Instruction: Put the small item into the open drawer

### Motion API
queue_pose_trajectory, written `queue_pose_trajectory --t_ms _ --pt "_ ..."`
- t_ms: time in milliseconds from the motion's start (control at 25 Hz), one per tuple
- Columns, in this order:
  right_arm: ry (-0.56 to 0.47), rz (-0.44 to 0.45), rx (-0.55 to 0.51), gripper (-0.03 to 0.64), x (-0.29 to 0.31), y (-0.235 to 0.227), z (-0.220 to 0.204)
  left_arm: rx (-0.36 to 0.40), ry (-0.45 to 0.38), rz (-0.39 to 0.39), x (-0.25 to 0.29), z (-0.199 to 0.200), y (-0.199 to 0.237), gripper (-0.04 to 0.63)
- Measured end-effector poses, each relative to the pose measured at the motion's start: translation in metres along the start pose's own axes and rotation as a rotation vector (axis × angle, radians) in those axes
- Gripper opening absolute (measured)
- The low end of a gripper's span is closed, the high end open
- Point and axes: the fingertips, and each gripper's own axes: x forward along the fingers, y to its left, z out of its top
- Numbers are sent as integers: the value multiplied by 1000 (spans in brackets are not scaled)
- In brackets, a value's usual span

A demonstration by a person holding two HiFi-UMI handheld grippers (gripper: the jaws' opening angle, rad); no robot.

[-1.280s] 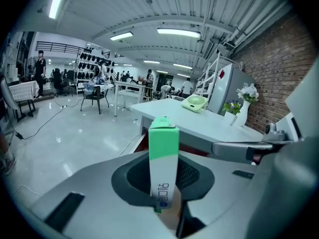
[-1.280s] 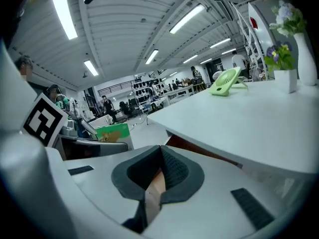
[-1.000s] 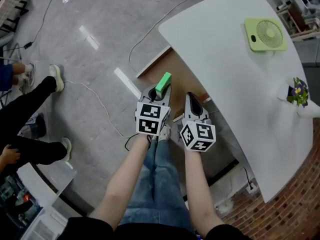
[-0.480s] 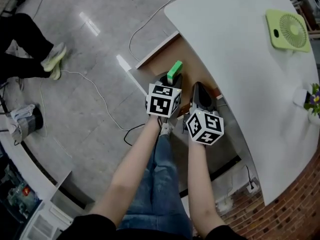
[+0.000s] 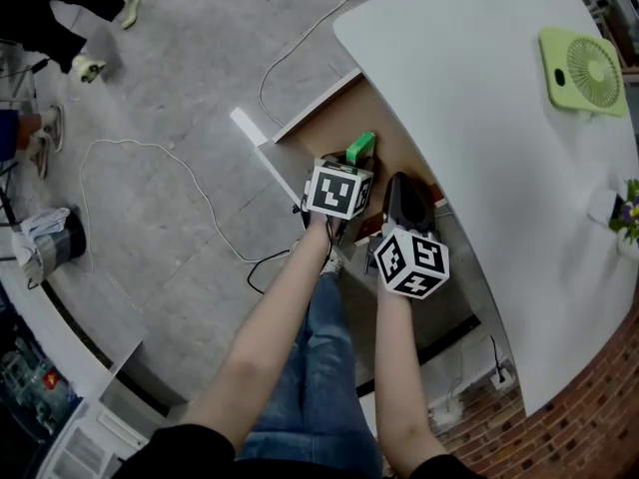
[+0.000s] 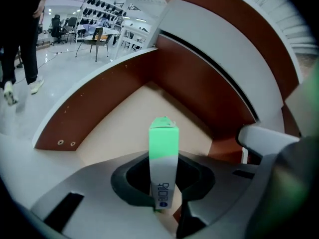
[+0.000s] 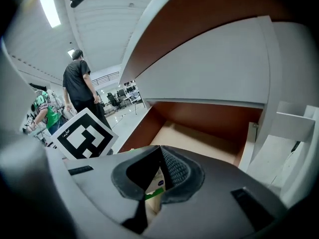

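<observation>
Wooden drawer [image 5: 334, 118] now lies just beneath the green box [image 5: 360, 147], brought down by the left tongs [image 5: 351, 168] clamped on it; right tongs [image 5: 403, 183] closed, empty. Release seems near.

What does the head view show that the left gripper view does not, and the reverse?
Only the head view shows the green fan, the flowers, the person's forearms and the marker cubes. Only the left gripper view shows the print on the box's white lower part, and chairs far off in the room. Both show the left hand-held gripper clamped on the green-topped box, held over the open drawer.
</observation>
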Motion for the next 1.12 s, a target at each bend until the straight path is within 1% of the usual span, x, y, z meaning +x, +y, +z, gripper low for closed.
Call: queue_pose_trajectory --t_ms 160,280,440,640,800,920,1120 --pt "-9 6 7 2 -2 -1 6 16 38 19 1 -4 -1 100" --pt "-11 11 8 2 -1 0 8 14 44 25 4 -5 1 100" --pt "-13 16 12 2 -7 0 10 26 28 4 0 1 -7 146" --pt "-12 14 19 2 -5 2 8 10 28 -1 0 -1 -2 184" --pt "-18 16 23 2 -7 4 10 25 -14 17 -7 5 -4 230" --pt "-20 17 29 2 -10 5 12 33 -48 33 -14 11 -7 250" --pt "-24 18 29 2 -16 6 12 36 -77 43 -23 13 -10 250"
